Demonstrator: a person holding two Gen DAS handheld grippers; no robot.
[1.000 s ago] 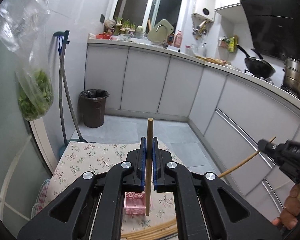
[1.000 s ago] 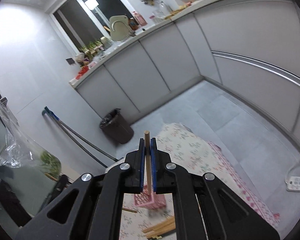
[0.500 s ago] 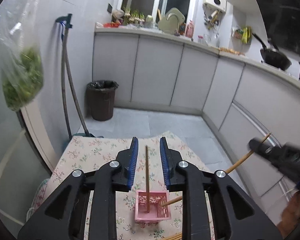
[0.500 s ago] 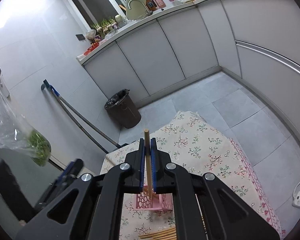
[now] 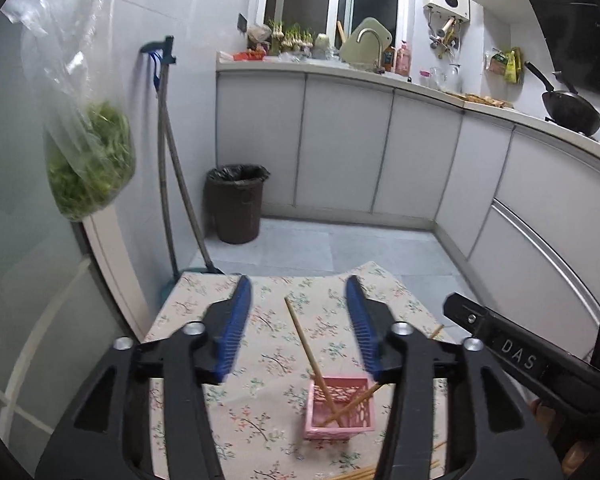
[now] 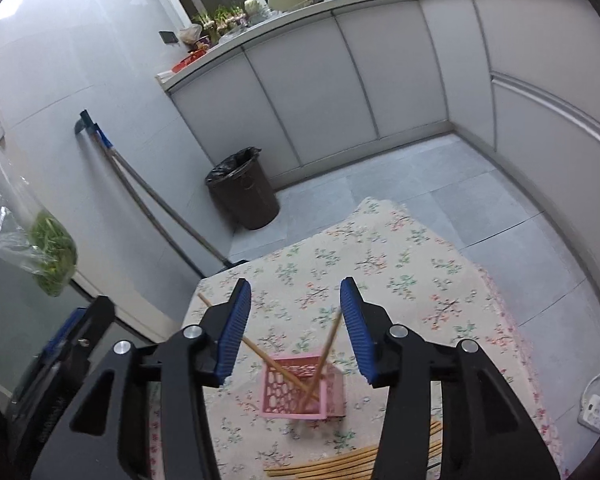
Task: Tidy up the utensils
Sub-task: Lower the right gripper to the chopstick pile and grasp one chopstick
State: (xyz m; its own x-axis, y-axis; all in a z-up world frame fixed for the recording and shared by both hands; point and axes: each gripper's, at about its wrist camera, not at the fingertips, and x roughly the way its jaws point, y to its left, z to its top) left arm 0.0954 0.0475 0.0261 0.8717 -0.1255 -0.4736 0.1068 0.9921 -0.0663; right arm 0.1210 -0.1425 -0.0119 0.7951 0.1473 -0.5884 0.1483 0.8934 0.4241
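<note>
A small pink lattice basket point(image 5: 340, 410) point(image 6: 300, 390) stands on the floral tablecloth point(image 5: 268, 344) point(image 6: 400, 272). Two wooden chopsticks lean crossed inside it: one point(image 5: 304, 344) point(image 6: 260, 354) tilts left, the other point(image 5: 360, 398) point(image 6: 330, 338) tilts right. My left gripper point(image 5: 298, 320) hovers above the basket, its jaws opening, pads clear of the chopstick between them. My right gripper point(image 6: 294, 320) also hangs over the basket, jaws opening, nothing pressed. Several more chopsticks point(image 6: 332, 462) lie flat on the cloth near me. The right gripper's body point(image 5: 512, 354) shows at the left view's right edge.
A dark bin point(image 5: 236, 204) point(image 6: 246, 188) stands on the tiled floor beyond the table. A mop point(image 5: 168, 168) leans on the wall. A bag of greens point(image 5: 88, 160) hangs at left. Grey cabinets point(image 5: 380, 152) run along the back and right. A power strip point(image 6: 598, 410) lies on the floor.
Both grippers went from shut on a chopstick each to open. The two chopsticks dropped into the pink basket and now lean crossed. Both grippers sank lower over the table.
</note>
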